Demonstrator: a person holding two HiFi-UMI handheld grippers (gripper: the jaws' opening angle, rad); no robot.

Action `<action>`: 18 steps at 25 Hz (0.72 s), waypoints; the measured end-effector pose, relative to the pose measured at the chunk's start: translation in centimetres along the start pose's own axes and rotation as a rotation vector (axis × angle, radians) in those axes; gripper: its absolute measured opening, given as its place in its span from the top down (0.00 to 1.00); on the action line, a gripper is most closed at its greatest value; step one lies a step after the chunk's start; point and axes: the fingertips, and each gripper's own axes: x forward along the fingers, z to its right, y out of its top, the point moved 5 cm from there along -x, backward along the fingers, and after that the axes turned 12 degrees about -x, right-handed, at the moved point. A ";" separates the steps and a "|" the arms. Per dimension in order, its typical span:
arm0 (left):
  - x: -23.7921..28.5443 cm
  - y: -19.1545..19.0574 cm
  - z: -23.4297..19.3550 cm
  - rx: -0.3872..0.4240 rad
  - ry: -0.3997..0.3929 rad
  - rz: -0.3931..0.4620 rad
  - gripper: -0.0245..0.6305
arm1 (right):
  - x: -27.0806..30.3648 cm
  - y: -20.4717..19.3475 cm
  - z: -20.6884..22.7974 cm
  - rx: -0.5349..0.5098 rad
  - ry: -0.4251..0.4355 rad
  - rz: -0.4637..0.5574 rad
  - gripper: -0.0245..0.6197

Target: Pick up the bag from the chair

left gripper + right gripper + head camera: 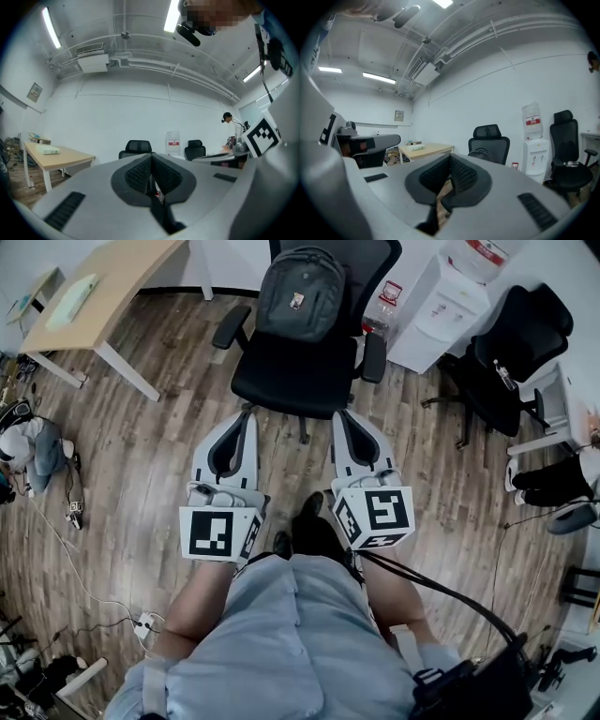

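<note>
A grey backpack (301, 293) leans upright against the back of a black office chair (298, 376) at the top middle of the head view. Only its top (483, 153) peeks over my right gripper in the right gripper view, in front of the chair back (489, 139). My left gripper (246, 414) and right gripper (343, 416) hang side by side just short of the seat's front edge. Both are shut with nothing between the jaws. The left gripper view shows its closed pads (151, 176) and a chair back (138, 146) beyond them.
A wooden desk (105, 289) stands at the upper left, with a keyboard-like item on it. A white water dispenser (439, 307) stands right of the chair. A second black chair (511, 343) is at the far right. Cables and a power strip (145, 622) lie on the wood floor at left.
</note>
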 end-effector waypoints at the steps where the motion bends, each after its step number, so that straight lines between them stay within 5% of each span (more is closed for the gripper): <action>1: 0.8 -0.3 -0.2 0.001 -0.004 -0.006 0.96 | 0.6 -0.3 0.5 0.005 -0.007 -0.004 0.96; 18: 21.6 -1.1 -4.4 0.076 -0.009 -0.065 0.96 | 17.5 -2.4 13.1 0.080 -0.009 -0.009 0.96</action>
